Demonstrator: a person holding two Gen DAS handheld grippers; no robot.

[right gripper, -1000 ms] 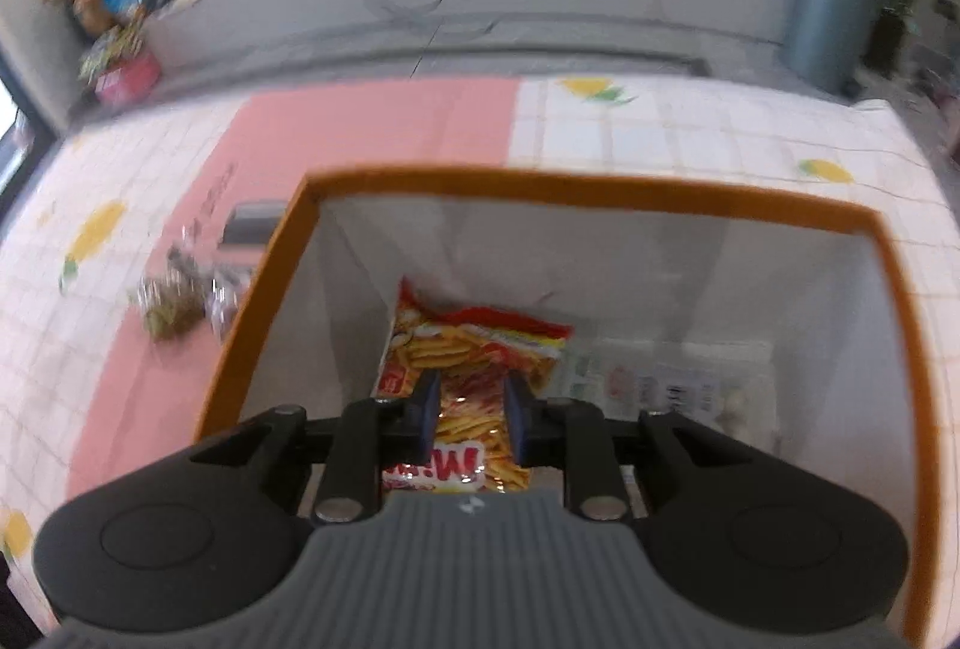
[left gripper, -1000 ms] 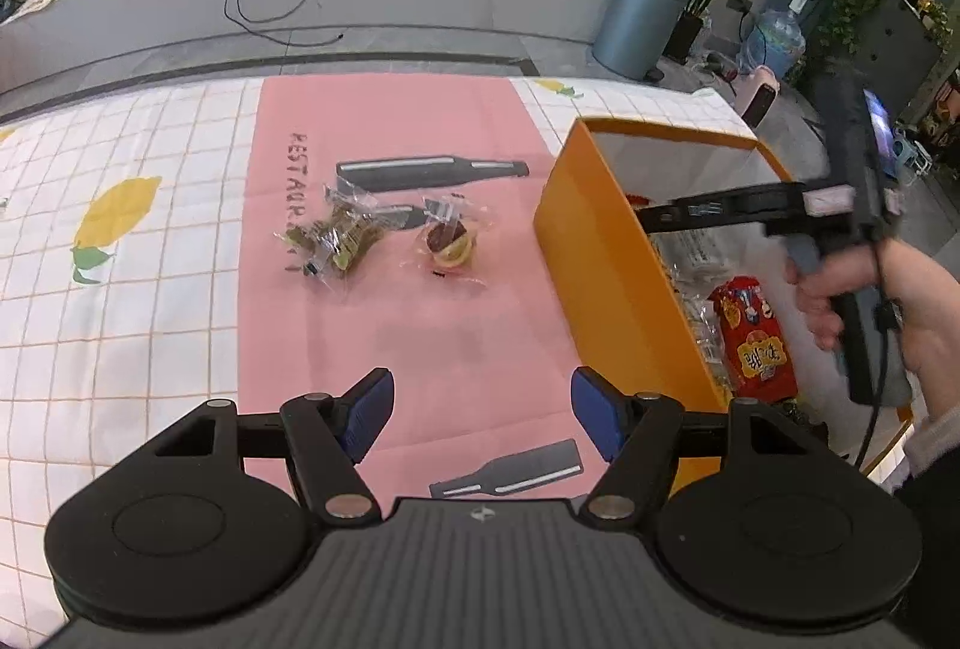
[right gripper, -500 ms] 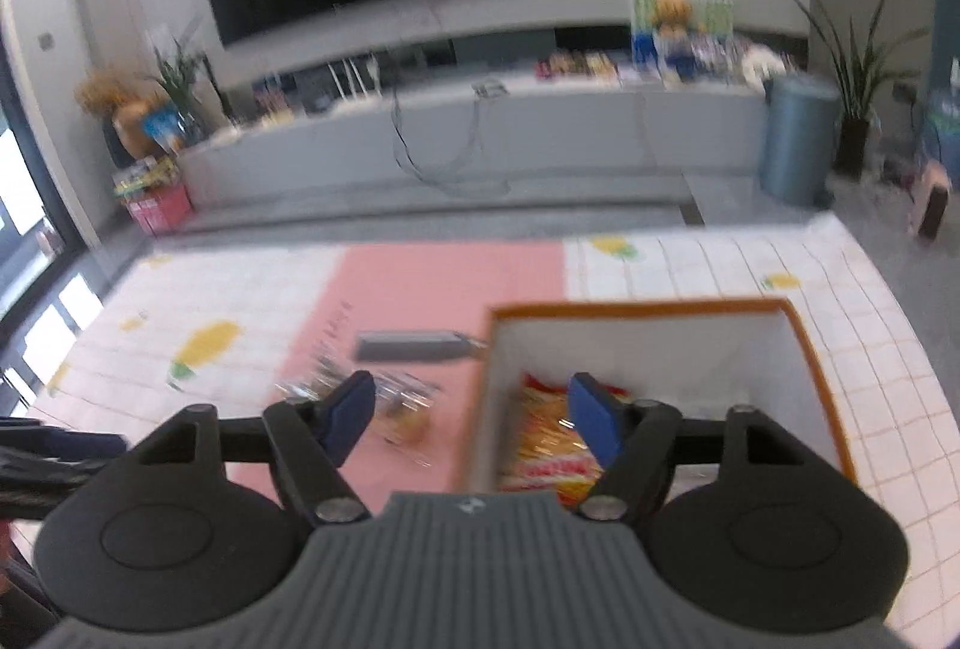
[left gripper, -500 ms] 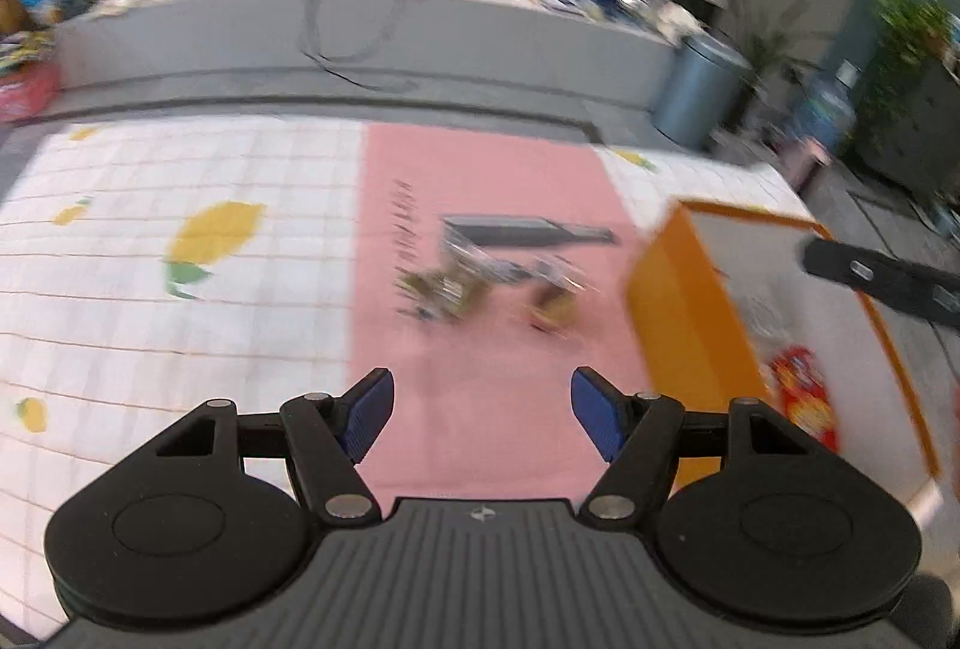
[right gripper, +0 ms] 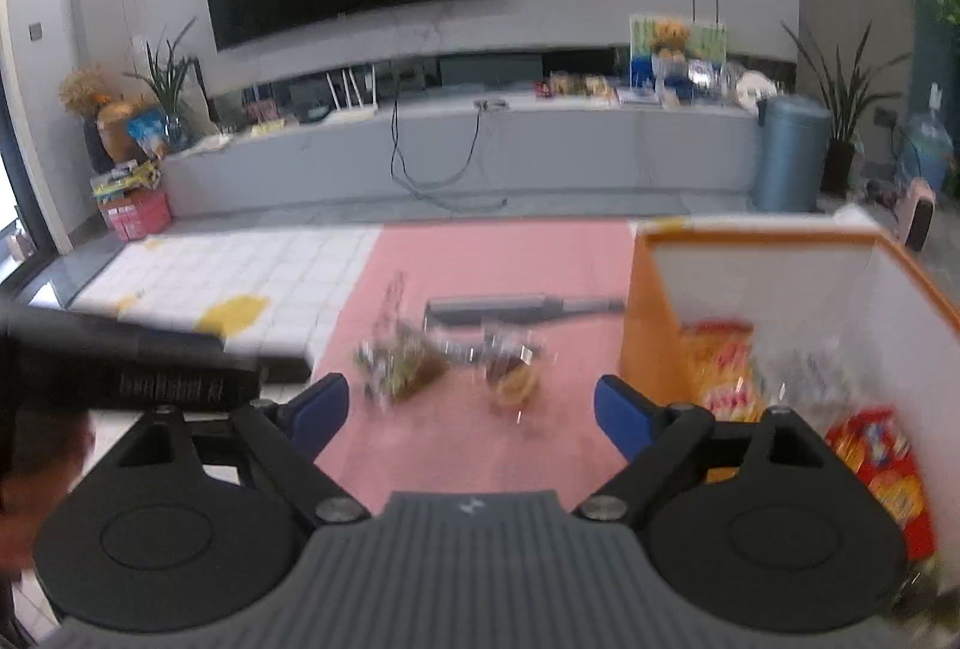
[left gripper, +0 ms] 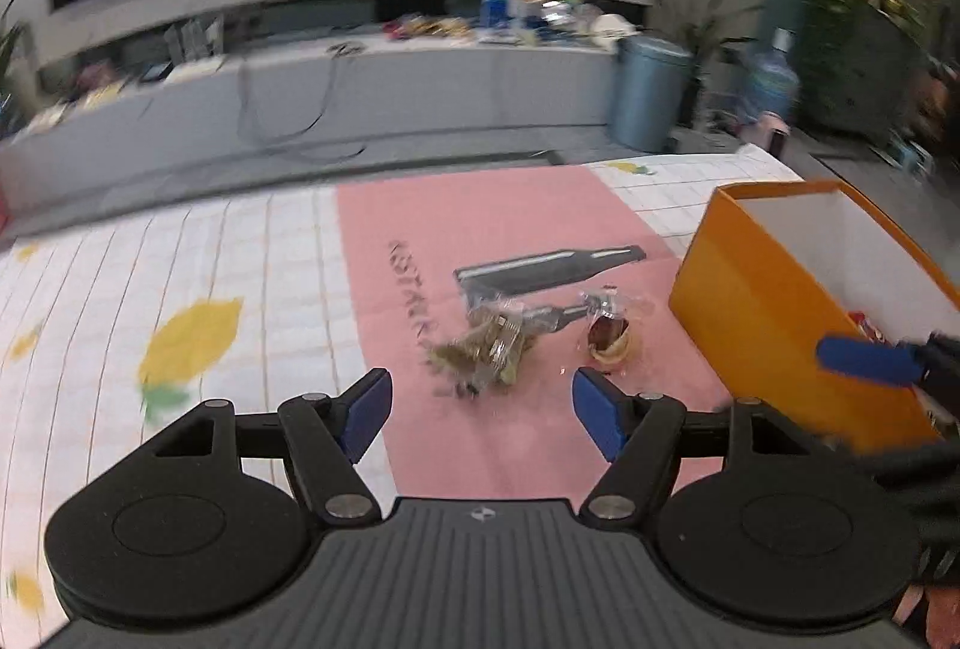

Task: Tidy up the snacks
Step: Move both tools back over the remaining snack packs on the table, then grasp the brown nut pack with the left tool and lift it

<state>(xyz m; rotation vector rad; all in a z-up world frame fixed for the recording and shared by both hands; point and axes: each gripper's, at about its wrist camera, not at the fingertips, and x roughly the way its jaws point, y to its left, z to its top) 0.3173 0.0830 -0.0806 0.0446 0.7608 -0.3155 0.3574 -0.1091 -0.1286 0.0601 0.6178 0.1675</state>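
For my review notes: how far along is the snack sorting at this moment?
Done: several packets, including a red and yellow snack bag, already lie in the orange box. In hand: nothing; the left gripper and right gripper are both open, the right's jaws having just opened. Left: the greenish clear packet and the brown clear packet on the pink mat.

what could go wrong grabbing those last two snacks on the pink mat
The greenish packet and the brown-and-yellow wrapped snack lie close together, and the open left gripper and right gripper both face them, so the grippers could collide. Crinkly clear wrap may slip from the pads.
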